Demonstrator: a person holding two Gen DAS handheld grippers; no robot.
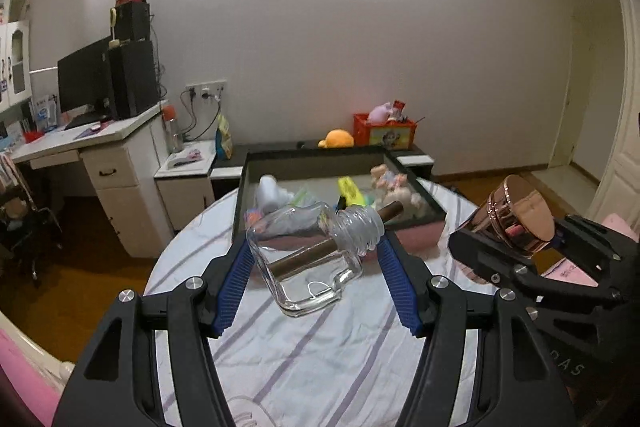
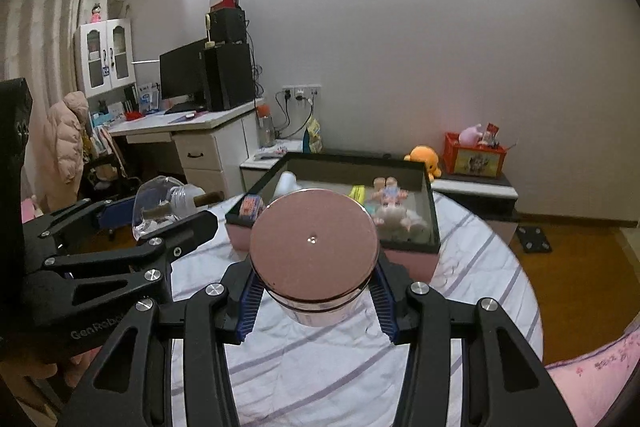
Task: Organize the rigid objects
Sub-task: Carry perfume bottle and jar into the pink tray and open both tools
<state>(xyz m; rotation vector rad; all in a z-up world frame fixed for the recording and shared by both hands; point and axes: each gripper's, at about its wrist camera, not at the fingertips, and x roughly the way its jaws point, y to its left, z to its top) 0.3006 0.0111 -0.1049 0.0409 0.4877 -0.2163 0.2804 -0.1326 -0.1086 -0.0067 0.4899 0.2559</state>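
The left gripper (image 1: 316, 259) points slightly downward over the round table (image 1: 320, 347), and its blue pads (image 1: 236, 279) clamp a clear glass bottle (image 1: 308, 259) from both sides. The bottle lies across the fingers with its ribbed neck toward the right pad, and a brown stick (image 1: 304, 259) passes through the neck. To its right, at a similar height, the right gripper (image 2: 314, 291) has the same slight tilt and holds a round jar with a rose-gold lid (image 2: 314, 247), with the flat lid facing the right wrist camera; its pads (image 2: 250, 307) press the jar body below the lid. Ahead of both tools, farther on the striped cloth, stands a dark open box (image 2: 256, 187) with small toys inside, well apart from both grippers
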